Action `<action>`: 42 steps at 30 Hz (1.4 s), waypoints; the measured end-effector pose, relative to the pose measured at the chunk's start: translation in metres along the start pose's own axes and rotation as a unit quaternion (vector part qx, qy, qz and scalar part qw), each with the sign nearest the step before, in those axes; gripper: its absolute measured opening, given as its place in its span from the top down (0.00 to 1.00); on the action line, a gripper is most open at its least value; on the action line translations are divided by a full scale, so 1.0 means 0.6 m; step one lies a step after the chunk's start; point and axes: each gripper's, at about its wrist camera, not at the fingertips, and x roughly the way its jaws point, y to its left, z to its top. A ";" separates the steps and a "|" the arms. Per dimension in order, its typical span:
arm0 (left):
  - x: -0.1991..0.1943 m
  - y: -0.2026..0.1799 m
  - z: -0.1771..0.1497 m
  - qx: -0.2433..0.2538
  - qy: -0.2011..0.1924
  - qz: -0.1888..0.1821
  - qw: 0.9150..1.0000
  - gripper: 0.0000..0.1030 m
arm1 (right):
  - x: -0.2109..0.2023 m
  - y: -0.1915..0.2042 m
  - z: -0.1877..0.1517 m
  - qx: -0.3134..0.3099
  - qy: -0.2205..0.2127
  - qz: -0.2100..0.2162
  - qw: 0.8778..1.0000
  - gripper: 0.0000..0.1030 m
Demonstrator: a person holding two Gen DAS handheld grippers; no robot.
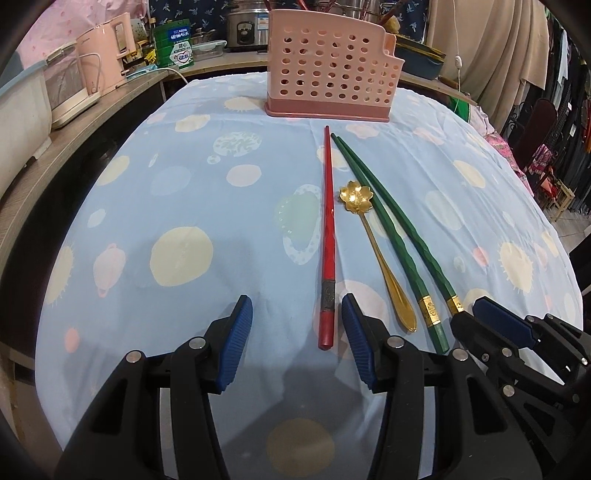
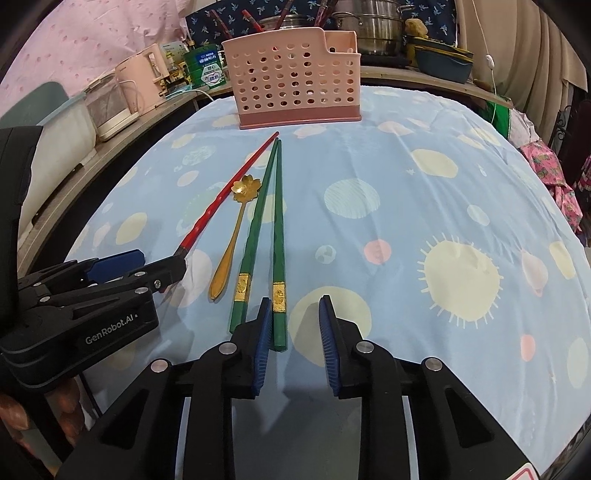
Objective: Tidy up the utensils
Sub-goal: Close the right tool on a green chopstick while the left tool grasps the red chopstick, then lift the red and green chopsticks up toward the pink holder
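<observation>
Pink kettle (image 1: 110, 51) — steel pots (image 2: 376, 26).

Both claws point forward and down, side by side. The left claw (image 1: 297, 325) has its blue pads well apart, standing open with nothing pressed between them. The right claw (image 2: 294, 321) sits just to its right, its pads (image 2: 263, 343) nearer together but with a clear gap, gripping nothing. Fingers of the person's hand (image 2: 68, 410) show under the body of the left claw, seen from the right wrist view.
</observation>
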 end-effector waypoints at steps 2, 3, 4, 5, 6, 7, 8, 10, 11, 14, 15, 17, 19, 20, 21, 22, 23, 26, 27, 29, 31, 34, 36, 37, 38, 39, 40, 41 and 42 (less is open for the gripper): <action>0.000 0.001 0.000 -0.001 -0.001 -0.002 1.000 0.57 | 0.001 0.001 0.001 -0.001 0.000 0.001 1.000 0.81; -0.001 0.001 0.001 -0.001 -0.001 -0.004 1.000 0.62 | 0.001 0.001 0.001 -0.002 0.000 0.003 1.000 0.84; 0.000 0.001 0.001 -0.001 -0.001 -0.006 1.000 0.65 | 0.002 0.002 0.001 -0.003 0.001 0.004 1.000 0.85; 0.000 0.001 0.001 0.000 -0.001 -0.009 1.000 0.68 | 0.002 0.002 0.001 -0.004 0.001 0.006 1.000 0.88; 0.000 0.001 0.001 0.001 -0.001 -0.010 1.000 0.69 | 0.003 0.004 0.001 -0.005 0.002 0.006 1.000 0.89; 0.000 0.000 0.001 0.001 0.000 -0.010 1.000 0.69 | 0.003 0.005 0.001 -0.006 0.001 0.007 1.000 0.90; -0.001 0.000 0.001 0.001 0.000 -0.011 1.000 0.70 | 0.003 0.006 0.001 -0.007 0.001 0.007 1.000 0.91; 0.000 0.001 0.001 0.001 0.001 -0.014 1.000 0.73 | 0.004 0.007 0.001 -0.008 0.001 0.008 1.000 0.92; 0.000 0.001 0.002 0.002 0.002 -0.015 1.000 0.76 | 0.003 0.007 0.001 -0.008 0.001 0.009 1.000 0.93; 0.000 0.001 0.003 0.001 0.004 -0.019 1.000 0.84 | 0.003 0.007 0.000 -0.008 0.001 0.009 1.000 0.93; 0.000 0.001 0.002 0.001 0.005 -0.020 1.000 0.87 | 0.003 0.006 0.000 -0.008 0.001 0.009 1.000 0.93; -0.001 0.003 0.003 -0.002 0.007 -0.022 1.000 0.91 | 0.003 0.006 0.000 -0.008 0.001 0.009 1.000 0.93; -0.002 0.005 0.004 -0.006 0.008 -0.025 1.000 0.91 | 0.002 0.006 0.000 -0.007 0.000 0.010 1.000 0.93; -0.003 0.006 0.005 -0.008 0.009 -0.026 1.000 0.91 | 0.001 0.005 0.001 -0.006 0.000 0.010 1.000 0.93; -0.006 0.007 0.005 -0.010 0.009 -0.026 1.000 0.92 | -0.001 0.004 0.001 -0.004 -0.001 0.009 1.000 0.93; -0.009 0.008 0.006 -0.012 0.007 -0.027 1.000 0.92 | -0.004 0.003 0.002 -0.003 -0.003 0.010 1.000 0.93; -0.015 0.009 0.008 -0.014 0.005 -0.029 0.999 0.92 | -0.008 0.001 0.003 -0.001 -0.006 0.010 1.000 0.93; -0.037 0.012 0.017 -0.018 -0.006 -0.033 0.999 0.92 | -0.026 -0.006 0.009 0.006 -0.018 0.011 1.000 0.93; -0.046 0.013 0.020 -0.020 -0.011 -0.035 0.999 0.92 | -0.032 -0.008 0.012 0.009 -0.023 0.012 1.000 0.93; -0.063 0.014 0.028 -0.021 -0.021 -0.038 0.999 0.92 | -0.047 -0.013 0.018 0.016 -0.034 0.015 0.999 0.93; -0.079 0.016 0.037 -0.023 -0.031 -0.041 0.998 0.92 | -0.063 -0.018 0.026 0.019 -0.046 0.016 0.999 0.93; -0.109 0.019 0.057 -0.027 -0.054 -0.045 0.997 0.92 | -0.092 -0.024 0.043 0.026 -0.070 0.021 0.997 0.93; -0.128 0.024 0.073 -0.032 -0.070 -0.048 0.996 0.92 | -0.111 -0.029 0.057 0.032 -0.086 0.024 0.995 0.93; -0.135 0.025 0.081 -0.034 -0.076 -0.048 0.995 0.92 | -0.119 -0.033 0.064 0.036 -0.094 0.025 0.995 0.93; -0.145 0.027 0.091 -0.034 -0.084 -0.048 0.995 0.92 | -0.130 -0.037 0.073 0.042 -0.103 0.028 0.993 0.93; -0.152 0.028 0.101 -0.035 -0.092 -0.047 0.994 0.93 | -0.137 -0.040 0.082 0.045 -0.109 0.030 0.993 0.93; -0.159 0.030 0.109 -0.035 -0.099 -0.047 0.993 0.93 | -0.145 -0.043 0.090 0.046 -0.117 0.030 0.992 0.93; -0.167 0.032 0.121 -0.036 -0.107 -0.047 0.992 0.93 | -0.153 -0.046 0.101 0.047 -0.125 0.029 0.991 0.93; -0.173 0.033 0.129 -0.037 -0.114 -0.047 0.992 0.93 | -0.161 -0.048 0.112 0.048 -0.133 0.030 0.990 0.93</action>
